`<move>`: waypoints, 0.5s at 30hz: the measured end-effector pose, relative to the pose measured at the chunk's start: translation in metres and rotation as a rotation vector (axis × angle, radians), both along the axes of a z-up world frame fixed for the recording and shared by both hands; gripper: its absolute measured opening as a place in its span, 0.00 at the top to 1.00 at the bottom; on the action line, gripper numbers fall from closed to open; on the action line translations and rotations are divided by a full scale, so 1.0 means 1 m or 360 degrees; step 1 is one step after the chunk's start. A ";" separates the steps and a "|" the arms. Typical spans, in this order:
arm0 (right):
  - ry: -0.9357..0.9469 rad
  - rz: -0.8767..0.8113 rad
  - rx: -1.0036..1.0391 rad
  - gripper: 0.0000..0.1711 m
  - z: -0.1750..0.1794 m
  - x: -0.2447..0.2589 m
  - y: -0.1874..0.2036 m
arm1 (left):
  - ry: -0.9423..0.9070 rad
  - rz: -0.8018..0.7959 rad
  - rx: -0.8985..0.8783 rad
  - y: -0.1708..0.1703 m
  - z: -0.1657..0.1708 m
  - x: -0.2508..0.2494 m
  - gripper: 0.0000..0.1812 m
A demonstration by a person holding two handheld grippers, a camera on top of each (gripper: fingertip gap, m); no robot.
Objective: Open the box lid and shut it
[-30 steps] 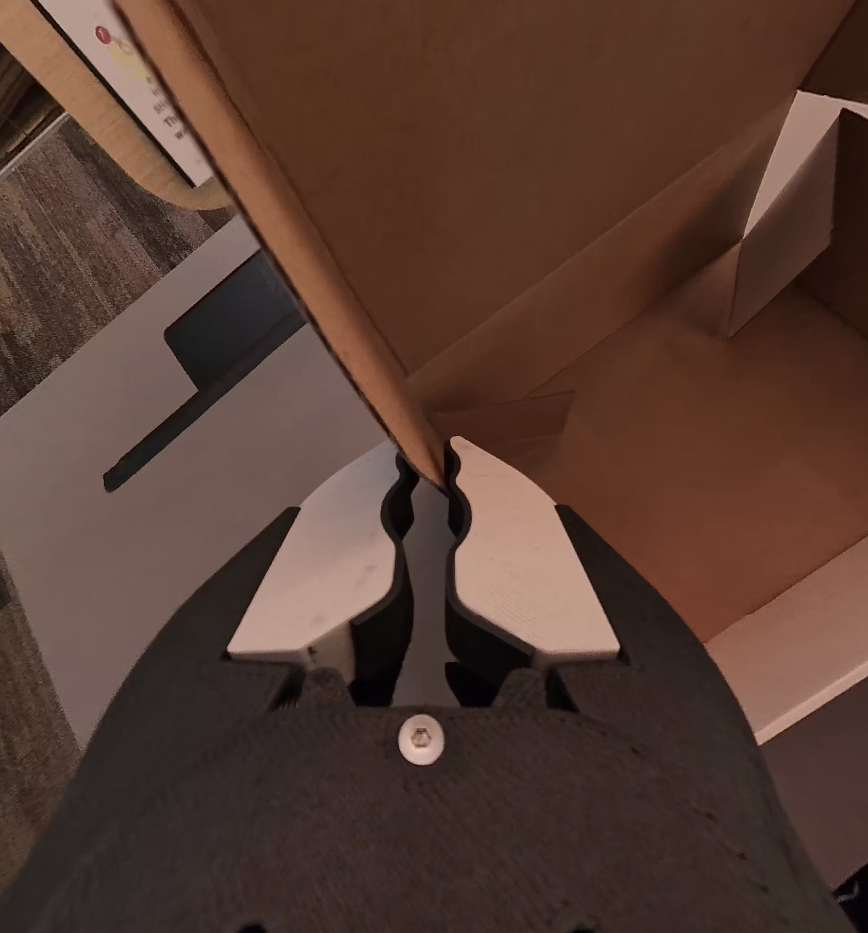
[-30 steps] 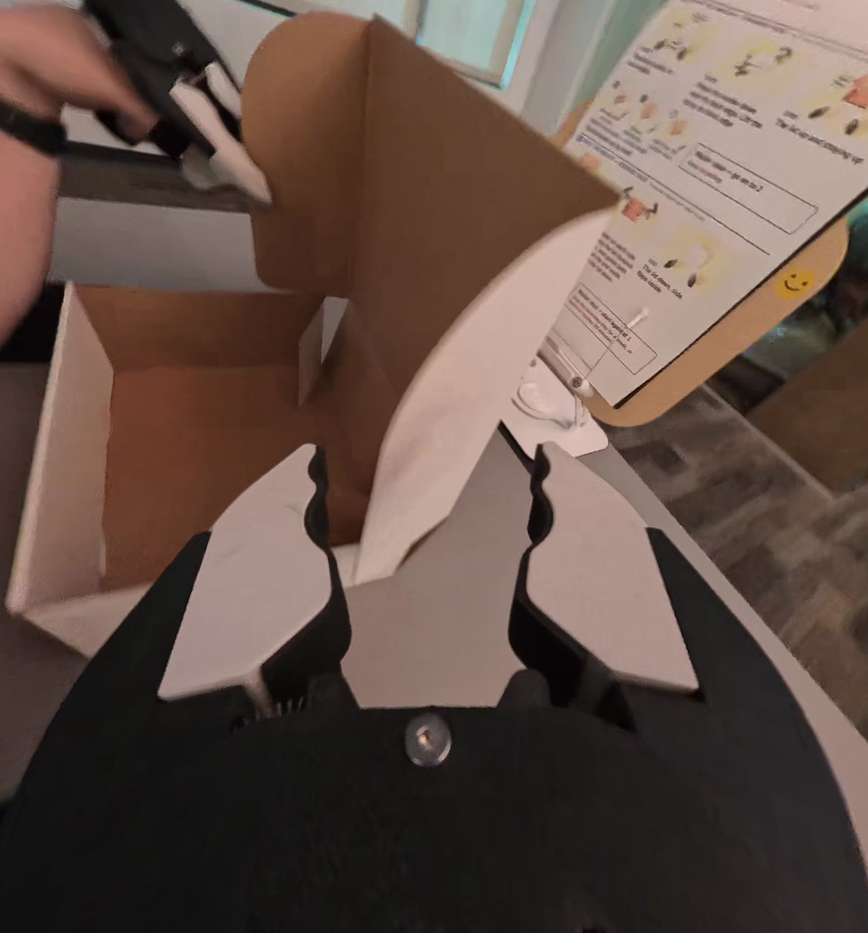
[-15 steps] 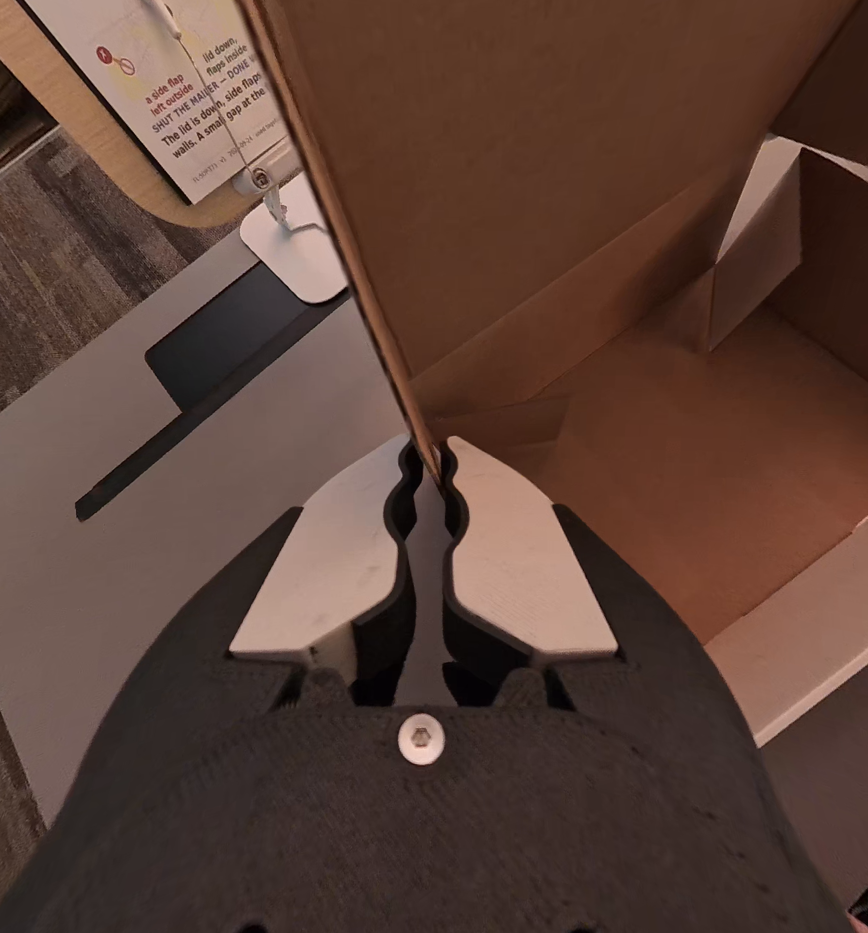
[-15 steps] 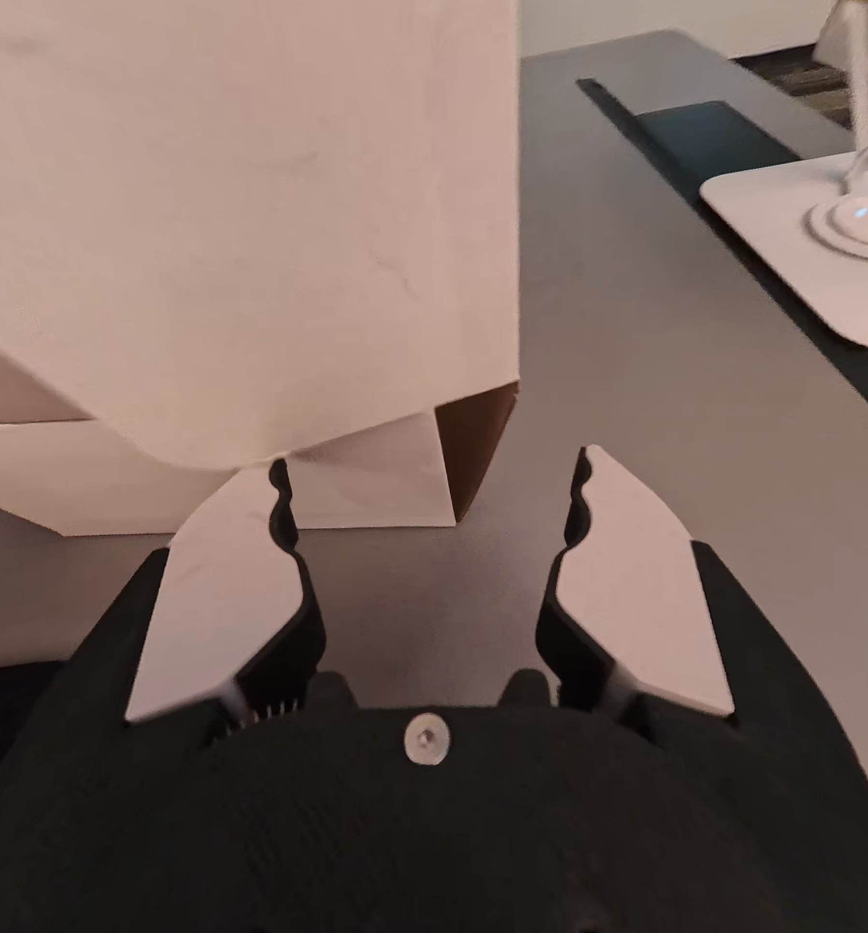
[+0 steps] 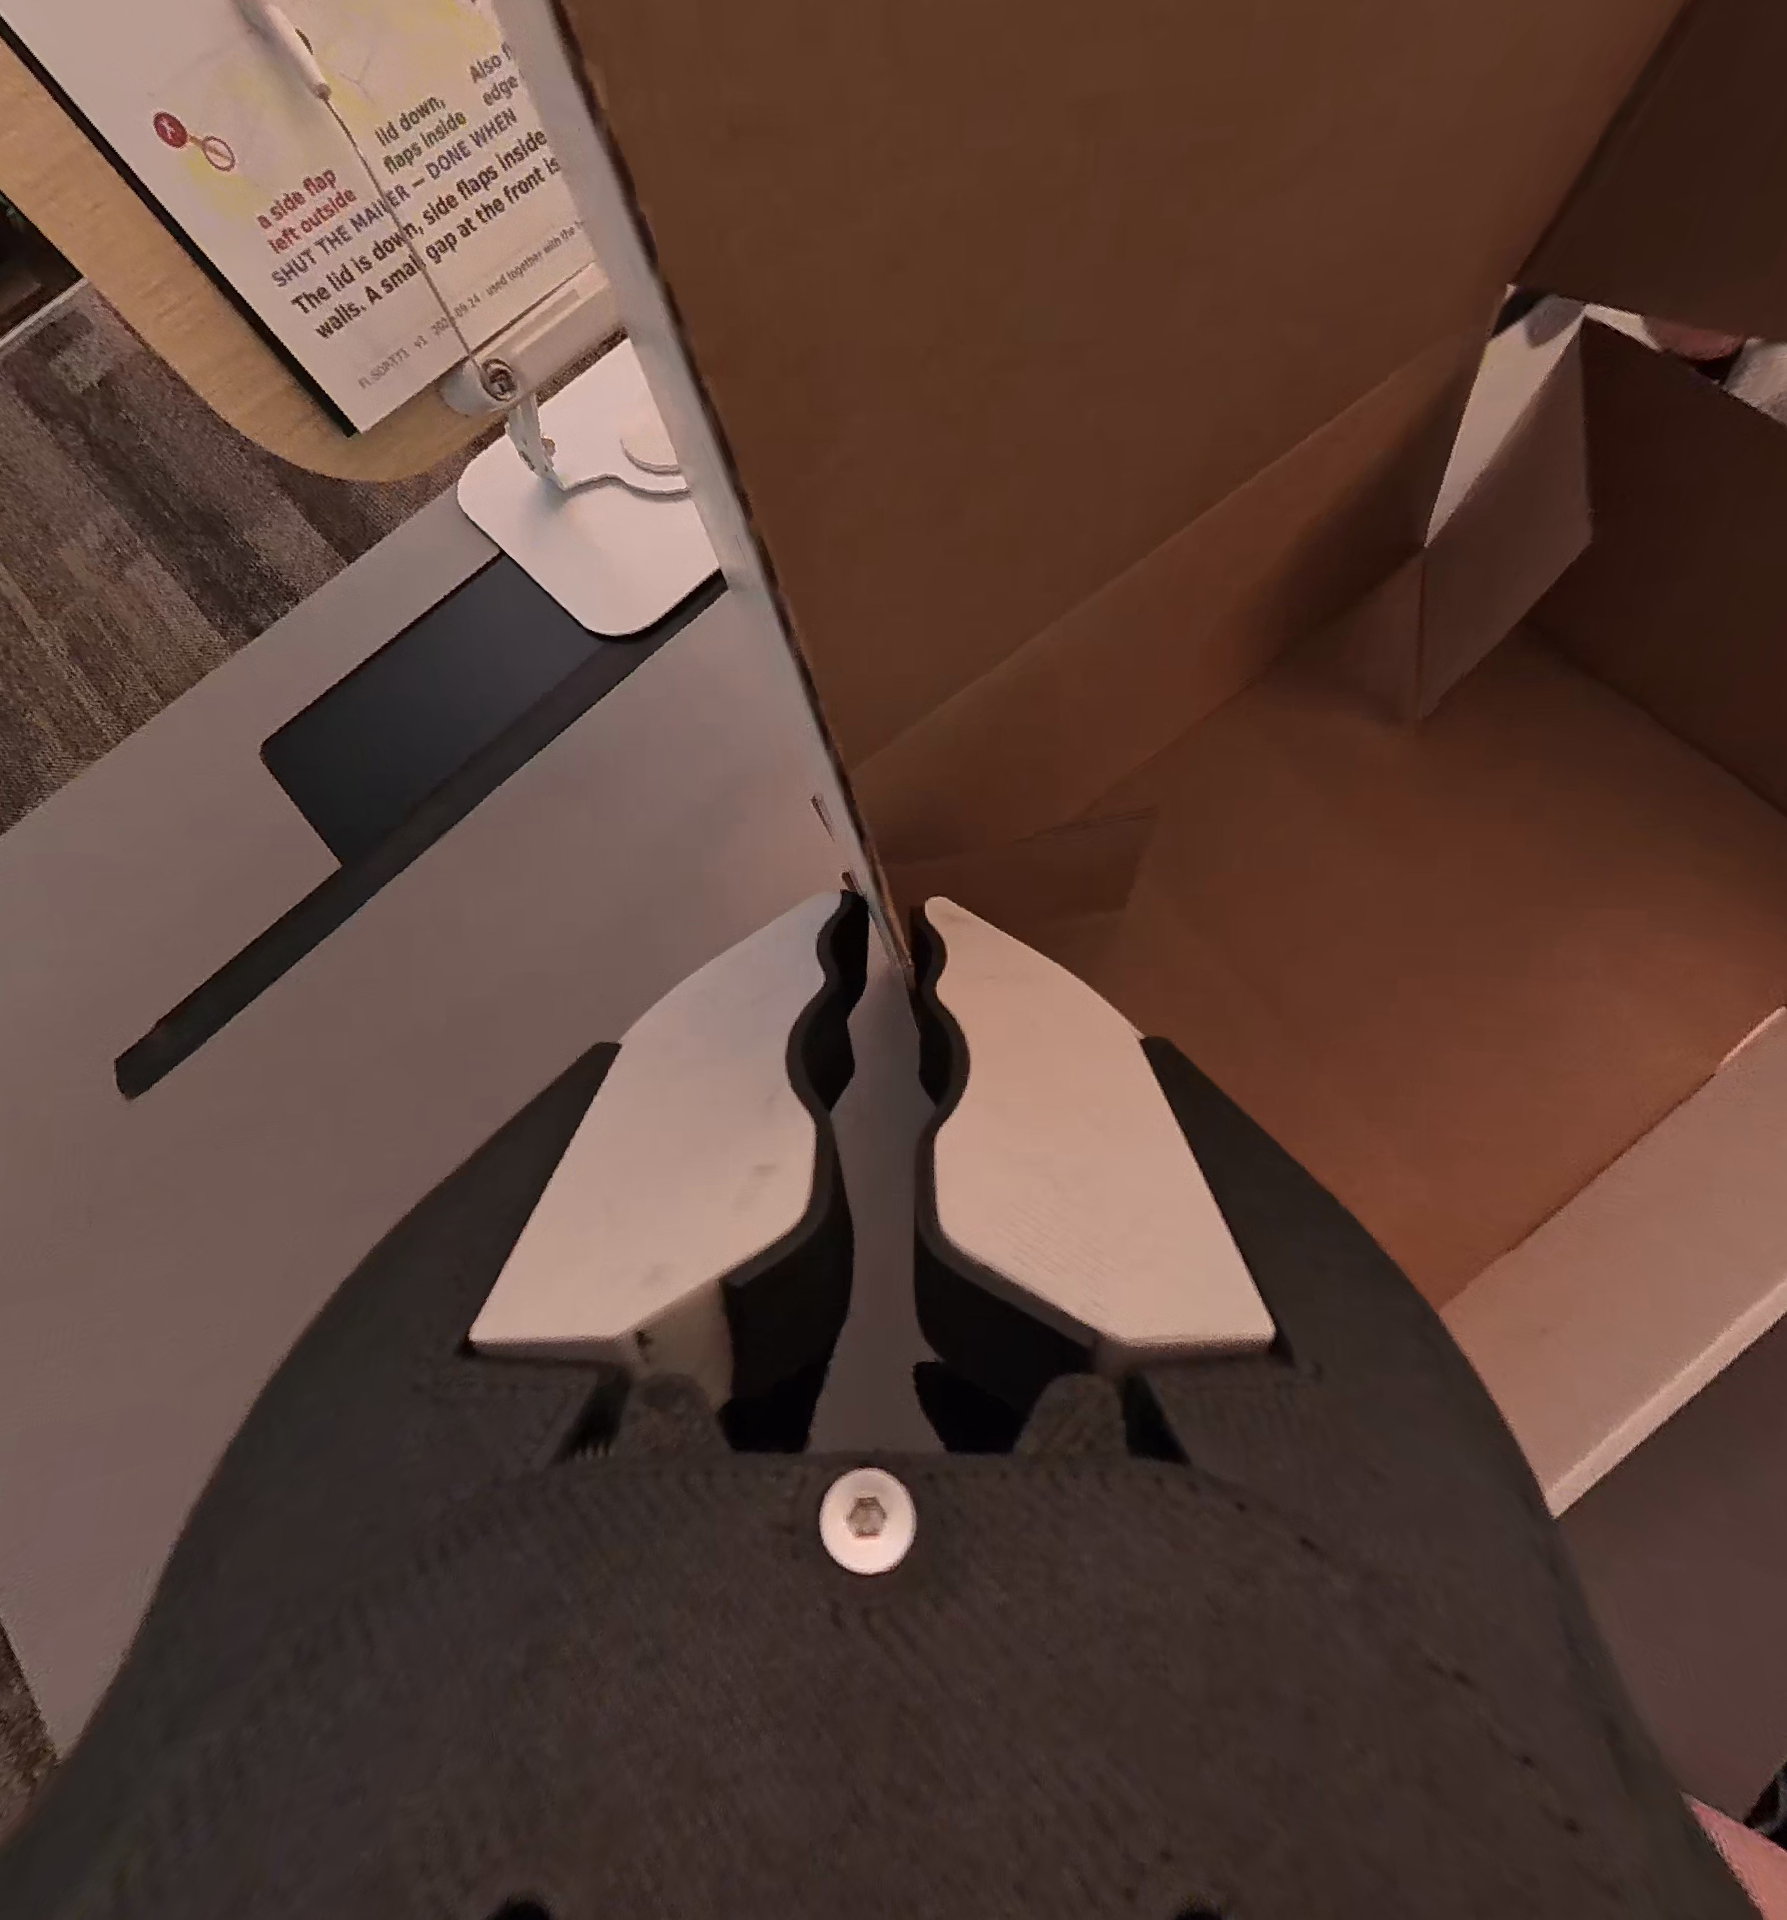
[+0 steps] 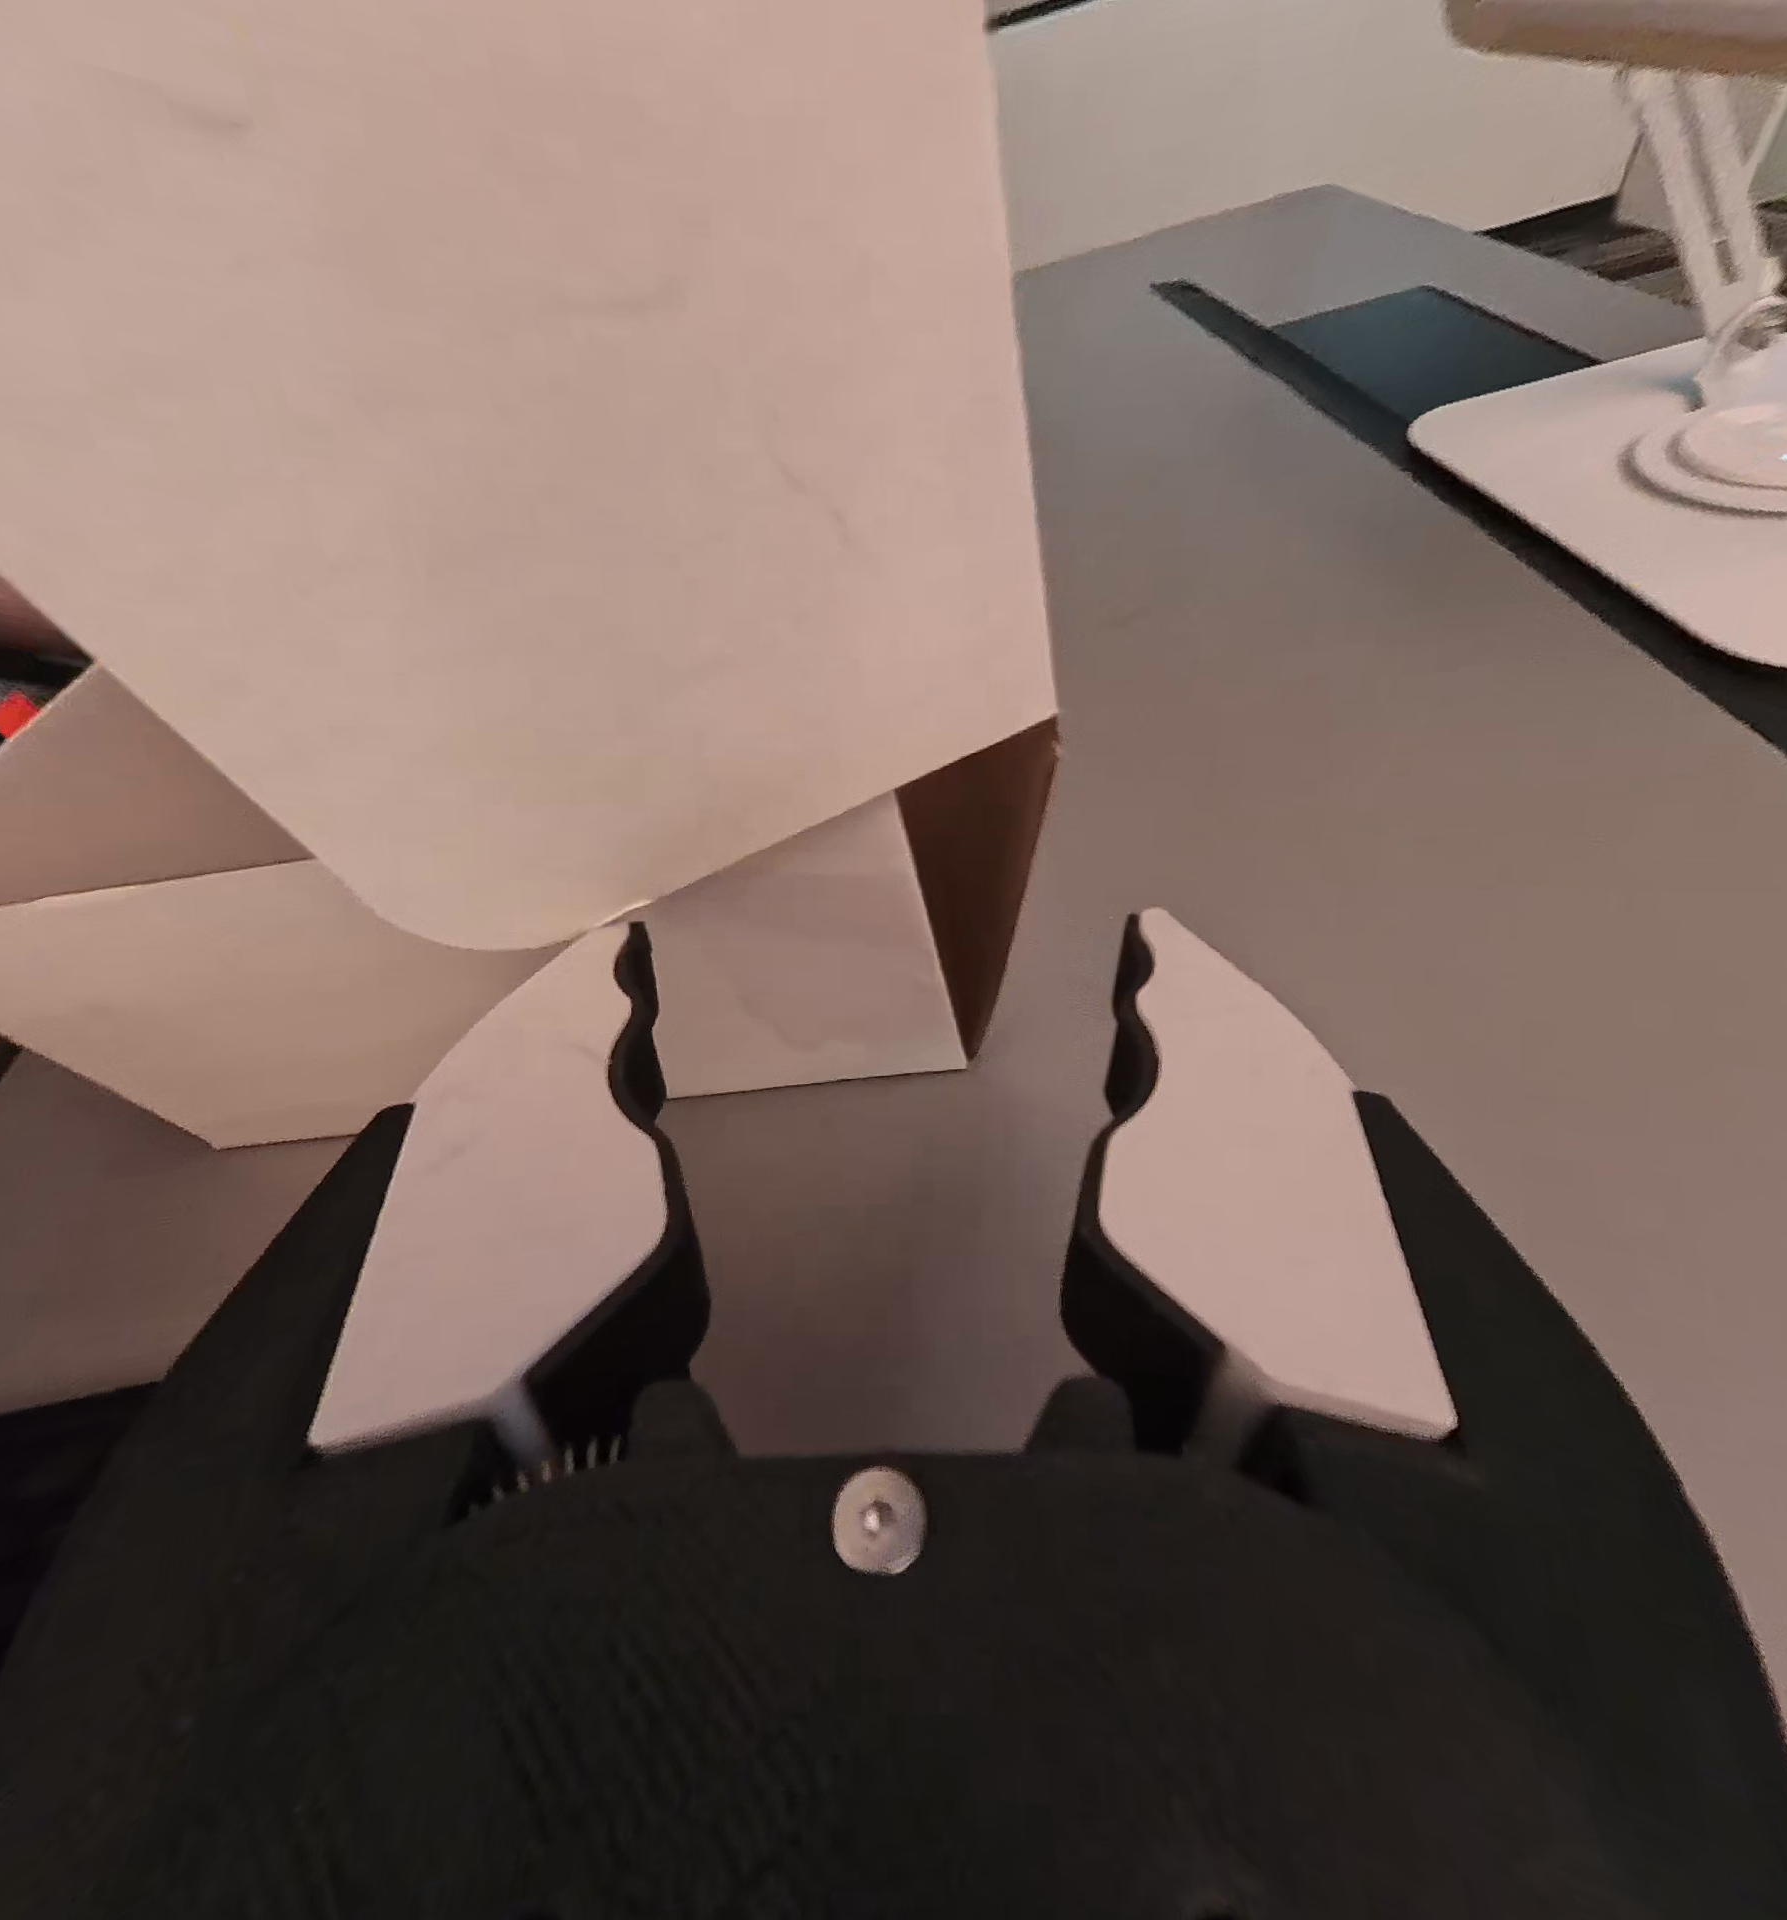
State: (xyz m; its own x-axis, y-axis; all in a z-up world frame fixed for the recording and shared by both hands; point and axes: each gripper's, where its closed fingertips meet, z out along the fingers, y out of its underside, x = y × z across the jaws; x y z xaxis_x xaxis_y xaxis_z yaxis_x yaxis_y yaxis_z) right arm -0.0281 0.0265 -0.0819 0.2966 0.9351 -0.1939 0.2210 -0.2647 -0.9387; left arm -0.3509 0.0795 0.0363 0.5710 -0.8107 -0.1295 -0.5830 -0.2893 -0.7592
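A cardboard mailer box (image 5: 1408,997), white outside and brown inside, stands open on the grey table. Its lid (image 5: 1024,343) is raised nearly upright. My left gripper (image 5: 887,920) is shut on the lid's edge, one finger on the white outer face and one on the brown inner face. In the right wrist view the lid's white outer face (image 6: 473,447) fills the upper left, with the box's white wall (image 6: 795,997) below it. My right gripper (image 6: 884,940) is open and empty, low over the table just outside the box, its left fingertip under the lid's rounded corner.
A printed instruction sheet on a white stand (image 5: 598,520) sits at the table's far side; its base (image 6: 1637,509) shows at the right. A dark slot and panel (image 5: 401,748) run across the table (image 6: 1336,935). Carpet floor (image 5: 89,561) lies beyond the edge.
The left gripper has swung the lid more upright, keeping its grip. The right gripper dropped from above the box to low beside it, outside the lid, staying open.
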 end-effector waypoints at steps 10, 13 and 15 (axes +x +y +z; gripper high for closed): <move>0.0106 -0.0181 0.0012 0.49 0.018 0.032 0.001 | -0.0043 -0.0035 -0.0024 -0.003 0.000 0.004 0.95; 0.0118 -0.0270 0.0099 0.49 0.032 0.046 0.001 | -0.0051 -0.0041 -0.0031 -0.005 0.001 0.005 0.94; 0.0155 -0.0347 0.0172 0.49 0.051 0.056 0.001 | -0.0072 -0.0060 -0.0018 -0.006 0.004 0.008 0.91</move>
State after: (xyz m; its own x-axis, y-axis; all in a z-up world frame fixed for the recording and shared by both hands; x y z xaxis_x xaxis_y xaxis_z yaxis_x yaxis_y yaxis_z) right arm 0.0284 0.0271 -0.0312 0.4784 0.8679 -0.1338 0.0765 -0.1930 -0.9782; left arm -0.3433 0.0737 0.0402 0.5451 -0.8330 -0.0949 -0.5589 -0.2767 -0.7817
